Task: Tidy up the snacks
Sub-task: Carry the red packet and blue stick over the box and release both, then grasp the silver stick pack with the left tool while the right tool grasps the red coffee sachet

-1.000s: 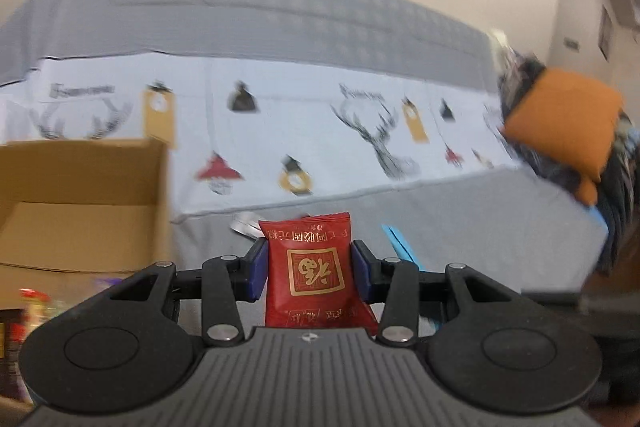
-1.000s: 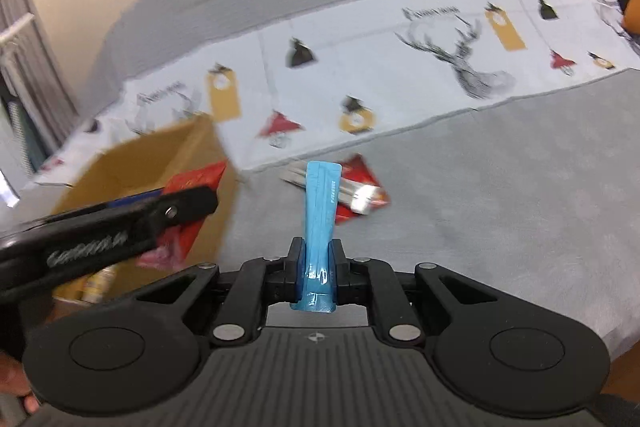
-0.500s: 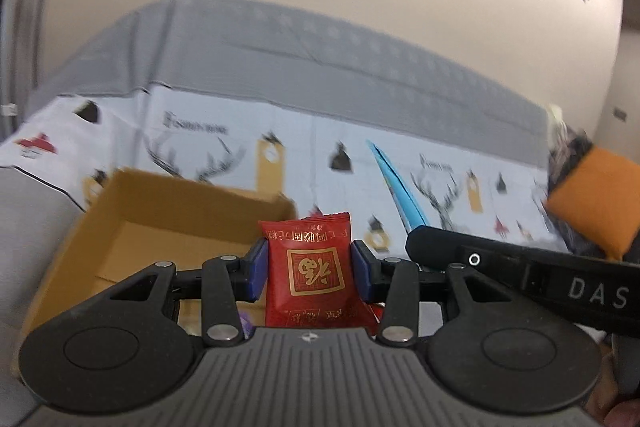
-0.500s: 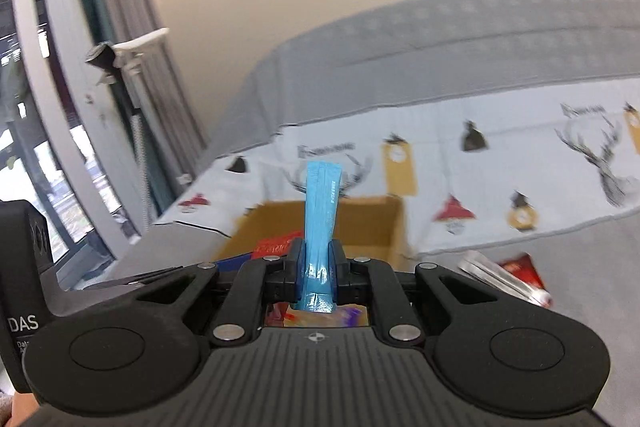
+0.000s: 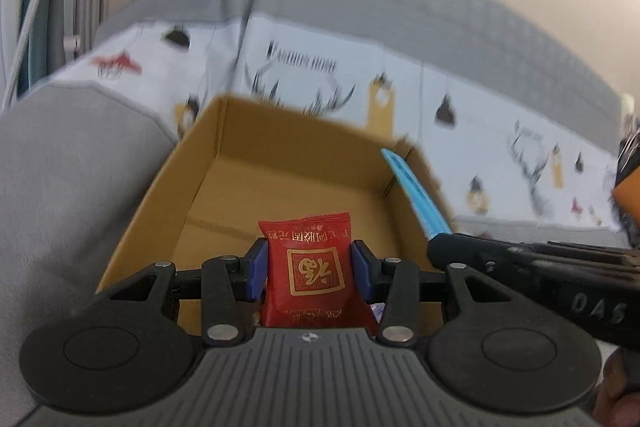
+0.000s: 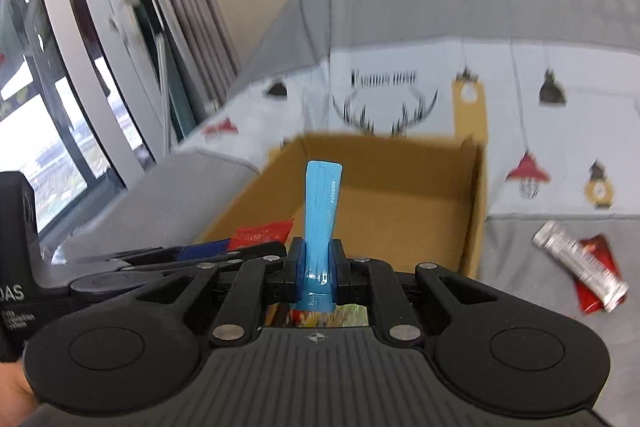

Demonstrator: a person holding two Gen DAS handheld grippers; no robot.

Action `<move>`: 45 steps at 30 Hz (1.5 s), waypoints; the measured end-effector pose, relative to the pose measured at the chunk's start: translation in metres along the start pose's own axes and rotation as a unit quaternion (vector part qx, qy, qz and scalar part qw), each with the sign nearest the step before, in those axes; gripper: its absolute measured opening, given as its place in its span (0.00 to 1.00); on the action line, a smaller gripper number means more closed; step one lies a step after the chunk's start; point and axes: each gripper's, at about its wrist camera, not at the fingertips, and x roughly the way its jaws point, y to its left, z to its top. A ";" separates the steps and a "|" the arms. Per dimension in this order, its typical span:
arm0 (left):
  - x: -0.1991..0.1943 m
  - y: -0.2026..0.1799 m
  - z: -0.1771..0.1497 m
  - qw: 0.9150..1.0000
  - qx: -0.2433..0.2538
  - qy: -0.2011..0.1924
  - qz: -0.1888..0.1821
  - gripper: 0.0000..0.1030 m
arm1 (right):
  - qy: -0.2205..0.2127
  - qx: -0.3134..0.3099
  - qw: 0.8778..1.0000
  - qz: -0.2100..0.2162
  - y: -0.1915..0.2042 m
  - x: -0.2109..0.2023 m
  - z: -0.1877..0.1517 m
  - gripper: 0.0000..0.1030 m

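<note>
Risk: my left gripper clamps red packet, right gripper pinches blue stick; both crowd over box, could collide on release.

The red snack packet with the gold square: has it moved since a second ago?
Yes. The red snack packet, clamped in the left hand-held gripper, has travelled left to the brown cardboard box and now sits over its opening, having earlier been beside it.
</note>
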 end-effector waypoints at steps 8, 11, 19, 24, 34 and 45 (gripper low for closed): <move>0.037 0.015 -0.020 0.998 0.000 0.051 0.019 0.48 | 0.061 -0.001 0.998 0.000 -0.004 0.054 -0.039 0.12; 0.030 0.010 -0.013 0.999 -0.008 0.047 0.026 0.65 | 0.050 0.020 0.999 -0.012 -0.012 0.049 -0.041 0.24; -0.003 -0.053 0.013 1.000 -0.004 -0.013 0.001 1.00 | -0.065 0.140 0.988 0.030 -0.092 -0.017 -0.034 0.93; 0.011 -0.115 0.018 0.998 0.012 0.003 -0.058 1.00 | -0.102 0.138 0.985 -0.028 -0.165 -0.044 -0.041 0.93; 0.134 -0.236 0.005 0.994 0.032 0.061 -0.082 0.93 | -0.036 0.216 0.973 -0.070 -0.332 -0.028 -0.063 0.56; 0.278 -0.266 -0.026 0.987 0.020 0.158 -0.034 0.75 | 0.038 0.185 0.978 -0.085 -0.378 0.030 -0.068 0.36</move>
